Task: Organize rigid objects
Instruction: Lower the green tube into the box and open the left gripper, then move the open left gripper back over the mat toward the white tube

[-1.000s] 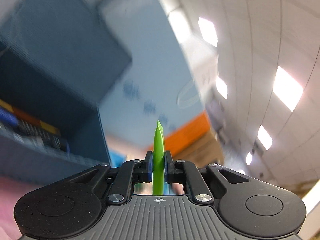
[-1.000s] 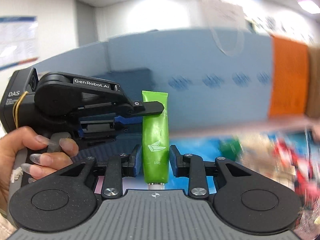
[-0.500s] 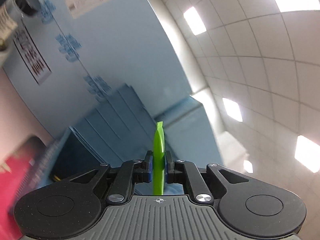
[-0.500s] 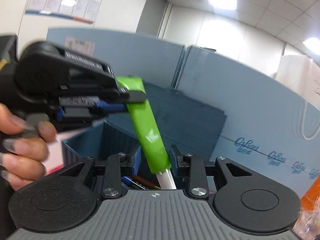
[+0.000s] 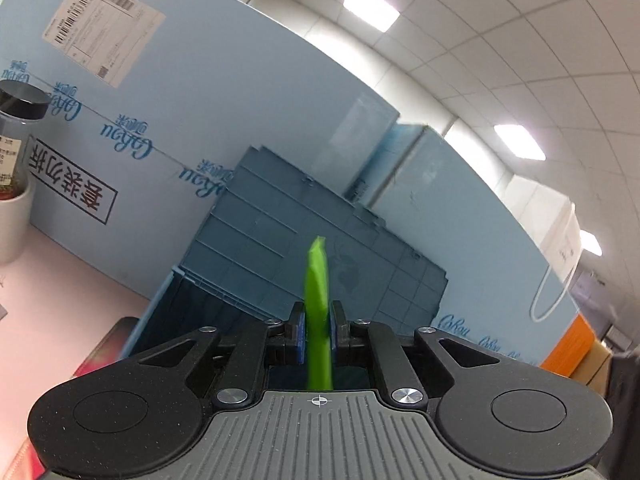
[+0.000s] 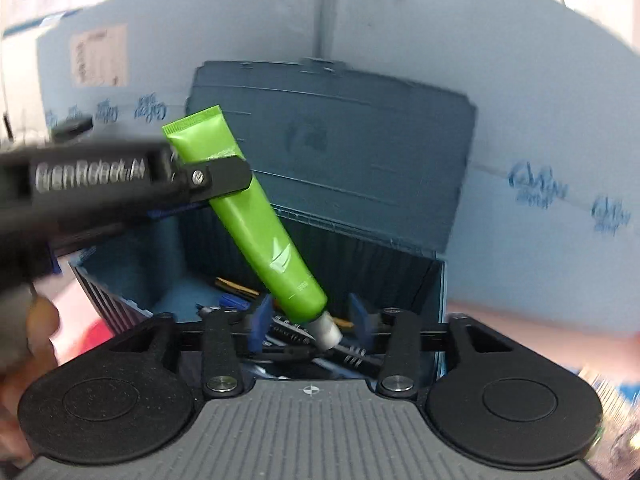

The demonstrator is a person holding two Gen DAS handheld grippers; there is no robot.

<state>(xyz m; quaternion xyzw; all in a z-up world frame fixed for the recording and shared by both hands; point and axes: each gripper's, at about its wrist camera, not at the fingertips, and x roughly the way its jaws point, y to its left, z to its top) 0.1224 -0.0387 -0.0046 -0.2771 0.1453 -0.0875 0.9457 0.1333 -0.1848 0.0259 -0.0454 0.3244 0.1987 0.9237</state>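
My left tool point(image 6: 224, 176) was clamped on the flat crimped end of the green tube point(image 6: 256, 224), so the tube hung slanted with its white cap point(image 6: 326, 330) low over the open blue box point(image 6: 438, 280). My right tool point(image 6: 310, 316) had just been opening; its pads stood apart on either side of the cap without pressing it, which left the tube to the left one alone. I judged that this handover let me lower the tube among the pens point(image 6: 236, 287) already lying in the box.
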